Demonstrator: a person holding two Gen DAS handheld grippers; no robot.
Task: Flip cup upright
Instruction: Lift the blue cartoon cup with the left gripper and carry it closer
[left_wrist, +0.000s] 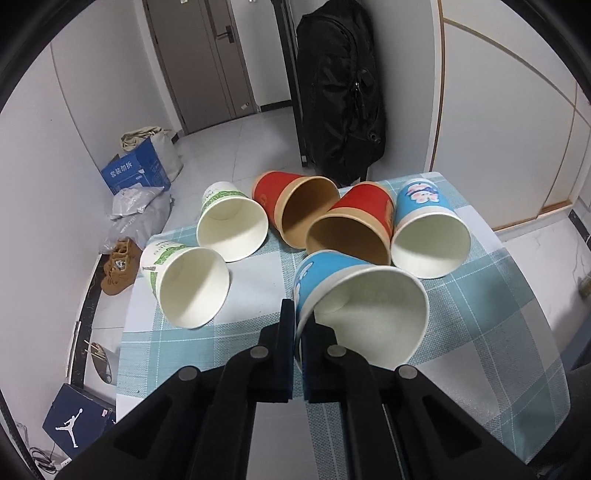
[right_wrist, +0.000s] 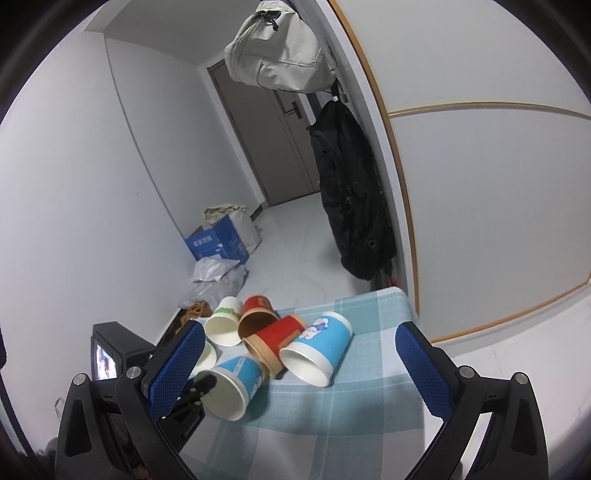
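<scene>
Several paper cups lie on their sides on a blue checked tablecloth. My left gripper is shut on the rim of the nearest blue cup, one finger inside and one outside, its mouth towards me. That cup also shows in the right wrist view, with the left gripper at its rim. Behind lie two red cups, a second blue cup and two green-and-white cups. My right gripper is open and empty, above the near part of the table.
The table's left edge drops to the floor, where a blue carton, bags, brown shoes and a shoebox lie. A black coat hangs behind the table. A white wall panel stands at the right.
</scene>
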